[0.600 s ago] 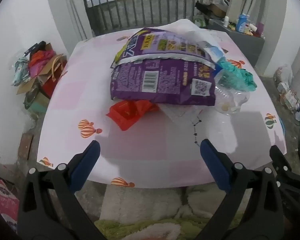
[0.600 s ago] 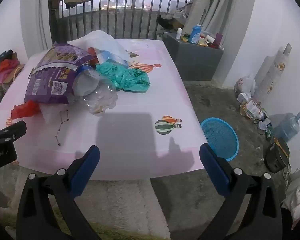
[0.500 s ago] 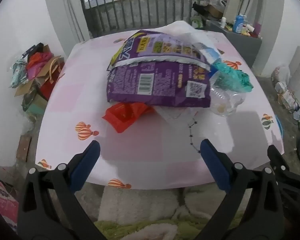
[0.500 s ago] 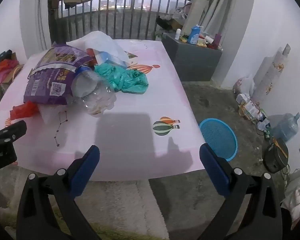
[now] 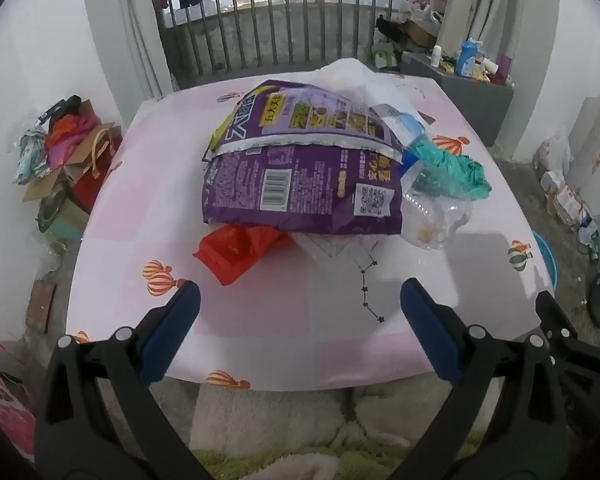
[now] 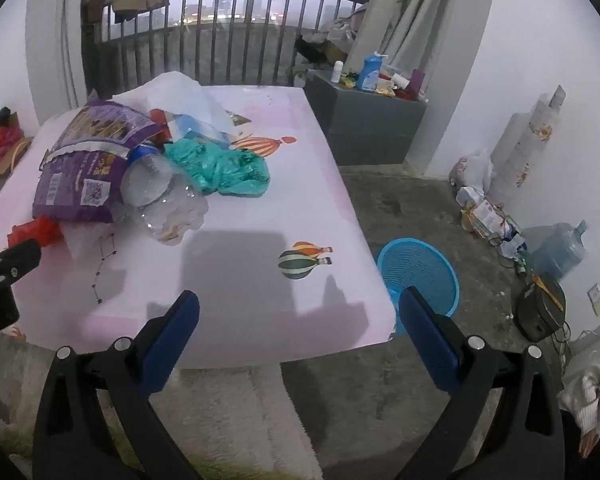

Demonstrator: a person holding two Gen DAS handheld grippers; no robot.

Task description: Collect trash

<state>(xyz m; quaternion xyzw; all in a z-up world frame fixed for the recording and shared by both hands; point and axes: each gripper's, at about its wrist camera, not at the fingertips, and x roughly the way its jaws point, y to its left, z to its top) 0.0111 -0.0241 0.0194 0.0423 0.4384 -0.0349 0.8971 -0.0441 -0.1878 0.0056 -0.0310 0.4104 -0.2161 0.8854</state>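
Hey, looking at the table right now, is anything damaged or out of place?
Yes. The clear plastic bottle lies crushed on its side against the torn-open purple bag, which sits on a red wrapper. A teal plastic bag is crumpled beside them. All are heaped loose on the table, not in the blue basket on the floor.

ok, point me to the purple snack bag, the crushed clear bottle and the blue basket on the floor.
purple snack bag [image 5: 300,192], left wrist view, on its back panel beside the barcode.
crushed clear bottle [image 6: 168,204], right wrist view, on its crumpled body.
blue basket [image 6: 418,270], right wrist view, on its mesh inside.
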